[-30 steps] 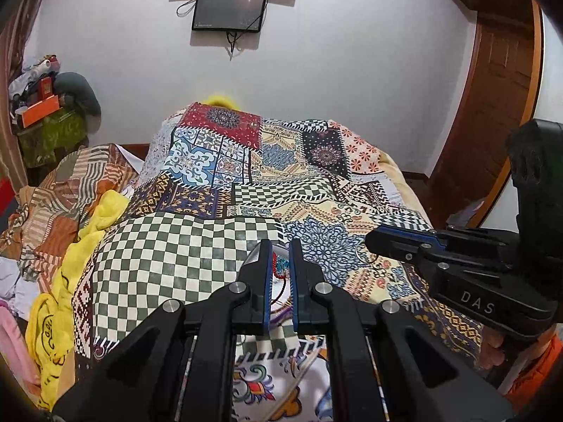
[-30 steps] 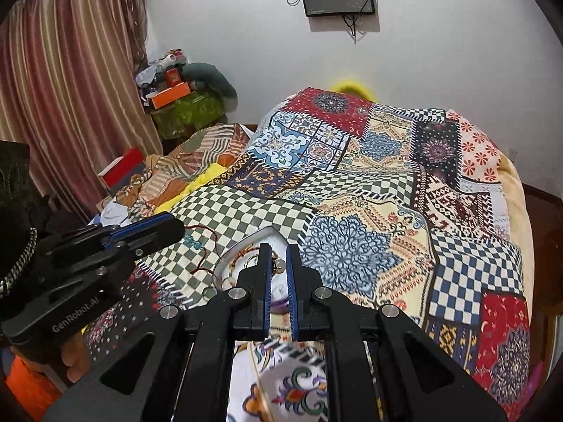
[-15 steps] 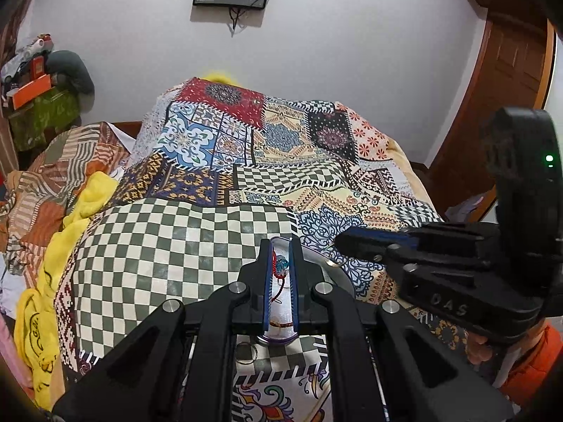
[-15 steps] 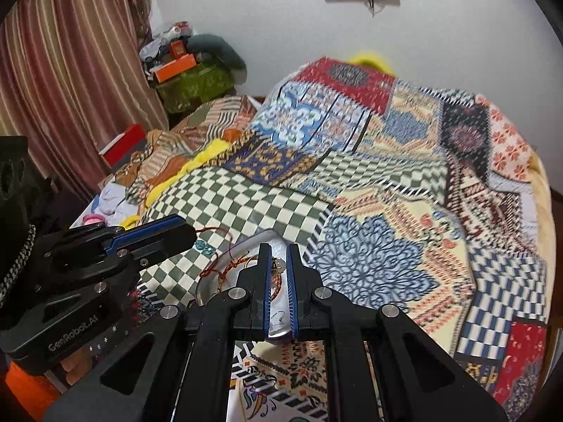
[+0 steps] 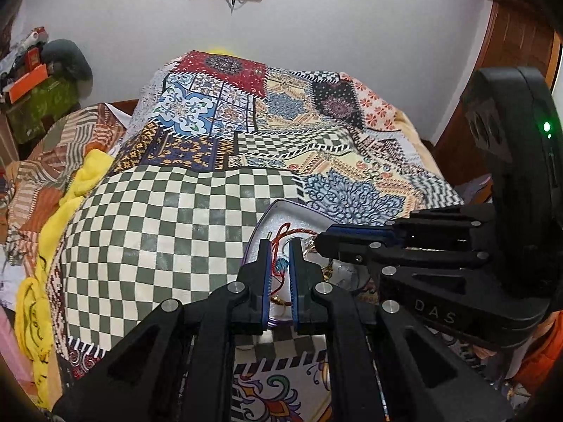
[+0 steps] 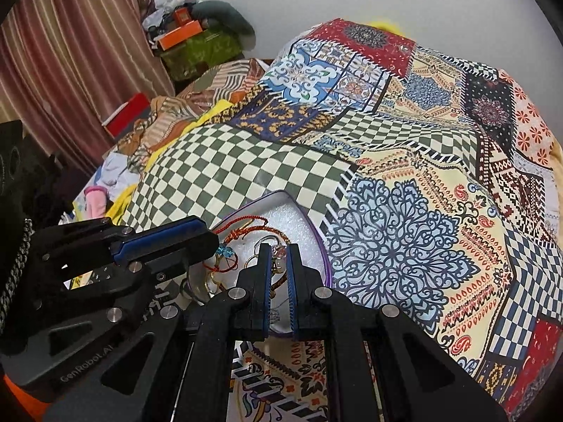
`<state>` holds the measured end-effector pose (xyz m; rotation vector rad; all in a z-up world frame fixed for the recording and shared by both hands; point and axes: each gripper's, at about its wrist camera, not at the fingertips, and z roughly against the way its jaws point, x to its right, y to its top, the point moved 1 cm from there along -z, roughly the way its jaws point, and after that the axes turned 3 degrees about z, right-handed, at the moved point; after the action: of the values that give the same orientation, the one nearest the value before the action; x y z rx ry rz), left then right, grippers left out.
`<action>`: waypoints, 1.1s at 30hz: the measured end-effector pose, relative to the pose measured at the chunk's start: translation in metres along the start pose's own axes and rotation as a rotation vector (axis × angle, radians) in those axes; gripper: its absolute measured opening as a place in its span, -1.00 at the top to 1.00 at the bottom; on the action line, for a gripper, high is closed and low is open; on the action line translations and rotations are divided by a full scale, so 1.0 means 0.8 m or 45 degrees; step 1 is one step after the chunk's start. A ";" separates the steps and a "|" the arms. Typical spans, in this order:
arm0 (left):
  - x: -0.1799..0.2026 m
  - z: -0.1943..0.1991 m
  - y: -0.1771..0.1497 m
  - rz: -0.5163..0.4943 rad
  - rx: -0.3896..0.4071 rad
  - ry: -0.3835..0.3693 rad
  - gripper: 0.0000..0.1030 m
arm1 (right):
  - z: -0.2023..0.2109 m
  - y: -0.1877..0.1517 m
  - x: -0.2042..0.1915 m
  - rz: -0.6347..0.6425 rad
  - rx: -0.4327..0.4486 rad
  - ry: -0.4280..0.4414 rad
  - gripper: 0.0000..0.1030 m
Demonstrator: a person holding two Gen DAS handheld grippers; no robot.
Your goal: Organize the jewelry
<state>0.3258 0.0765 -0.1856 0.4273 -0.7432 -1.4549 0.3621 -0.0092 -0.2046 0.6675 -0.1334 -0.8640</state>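
Jewelry lies in a shallow white foam-lined tray with a thin purple rim (image 5: 281, 207), which sits on the patchwork bedspread with a green-and-white checkered patch (image 5: 158, 232). Inside this tray there is a tangle of red thread bracelets (image 6: 242, 234), a small turquoise bead charm (image 6: 225, 250) and some thin gold-coloured pieces (image 6: 211, 277); the finer pieces are too small to tell apart. The left gripper (image 5: 280, 246) points down over the near part of the tray with its blue-padded jaws drawn narrow, almost together. In the left wrist view the red thread and the turquoise charm (image 5: 281, 264) appear in the slit between the jaws, but they lie on the foam below and I cannot tell if any pad touches them. The right gripper (image 6: 279, 251) comes over the same tray beside the left one, its jaws also closed to a thin gap, with nothing held. Through its gap a pinkish bead (image 6: 280, 252) on the foam shows. The two grippers are close together above the tray, the left tips toward the red thread side.
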 end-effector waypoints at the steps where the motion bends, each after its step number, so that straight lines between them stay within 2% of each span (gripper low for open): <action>1: 0.001 0.001 0.000 -0.007 0.001 0.010 0.86 | 0.000 0.000 0.000 0.003 0.001 -0.010 0.86; 9: -0.003 0.019 -0.001 0.000 0.010 0.043 0.85 | 0.004 -0.001 -0.007 0.023 -0.025 -0.009 0.85; 13: -0.006 0.033 -0.005 0.003 0.008 0.065 0.66 | 0.011 -0.001 -0.006 0.006 -0.027 -0.027 0.79; 17: -0.004 0.048 -0.014 -0.011 0.012 0.086 0.60 | 0.022 -0.005 -0.008 -0.009 -0.025 -0.017 0.41; 18: -0.004 0.053 -0.016 -0.014 0.012 0.087 0.58 | 0.029 -0.007 -0.009 -0.012 -0.004 -0.030 0.37; 24: 0.004 0.087 -0.029 -0.042 0.030 0.102 0.47 | 0.063 -0.014 -0.020 0.009 0.060 -0.103 0.36; 28: 0.011 0.111 -0.037 -0.062 0.051 0.110 0.32 | 0.091 -0.022 -0.033 0.027 0.111 -0.150 0.36; 33: 0.021 0.139 -0.051 -0.083 0.062 0.092 0.31 | 0.118 -0.040 -0.050 0.055 0.163 -0.203 0.36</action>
<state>0.2195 0.0753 -0.1308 0.5432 -0.7139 -1.4763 0.2800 -0.0401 -0.1428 0.7126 -0.3474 -0.8719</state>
